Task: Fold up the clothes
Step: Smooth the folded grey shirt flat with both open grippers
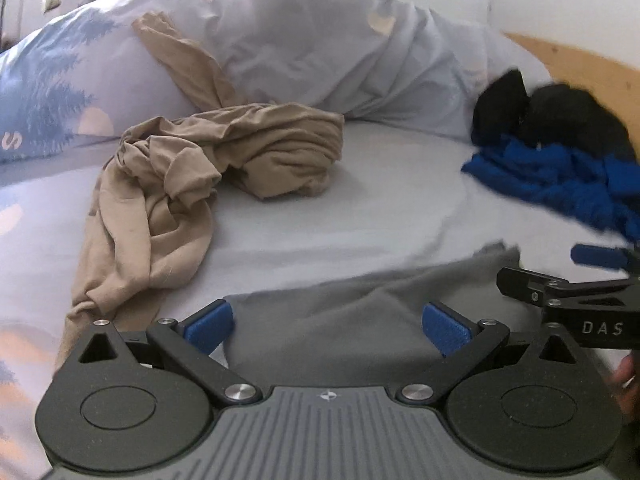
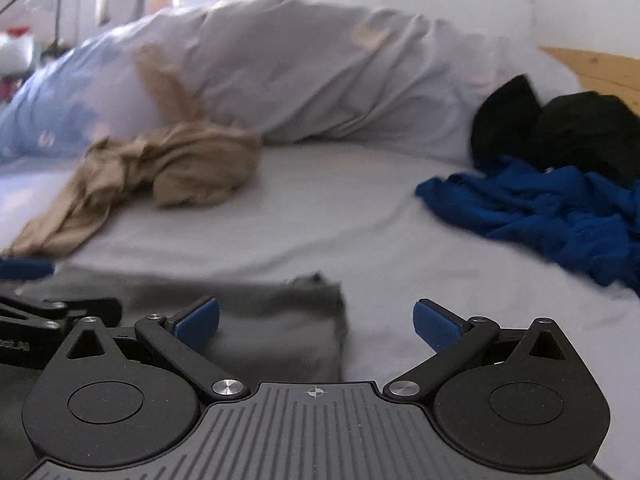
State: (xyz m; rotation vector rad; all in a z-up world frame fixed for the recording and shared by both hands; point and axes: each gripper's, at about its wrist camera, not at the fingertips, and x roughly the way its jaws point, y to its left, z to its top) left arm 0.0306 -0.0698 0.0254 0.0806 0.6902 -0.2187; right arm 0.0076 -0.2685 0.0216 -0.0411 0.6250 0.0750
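A flat grey garment [image 1: 360, 312] lies on the bed sheet at the near edge; it also shows in the right wrist view [image 2: 276, 332]. My left gripper [image 1: 328, 326] is open just above its left part, empty. My right gripper [image 2: 316, 322] is open over the garment's right edge, empty; it shows at the right of the left wrist view [image 1: 568, 280]. A crumpled beige garment [image 1: 192, 184] lies at the left. A crumpled blue garment [image 2: 532, 208] and black clothes [image 2: 560, 128] lie at the right.
A rumpled duvet [image 1: 320, 48] with a blue tree print is heaped along the back of the bed. A wooden bed frame [image 1: 560, 56] runs behind the black clothes. The pale sheet [image 1: 380, 200] stretches between the garments.
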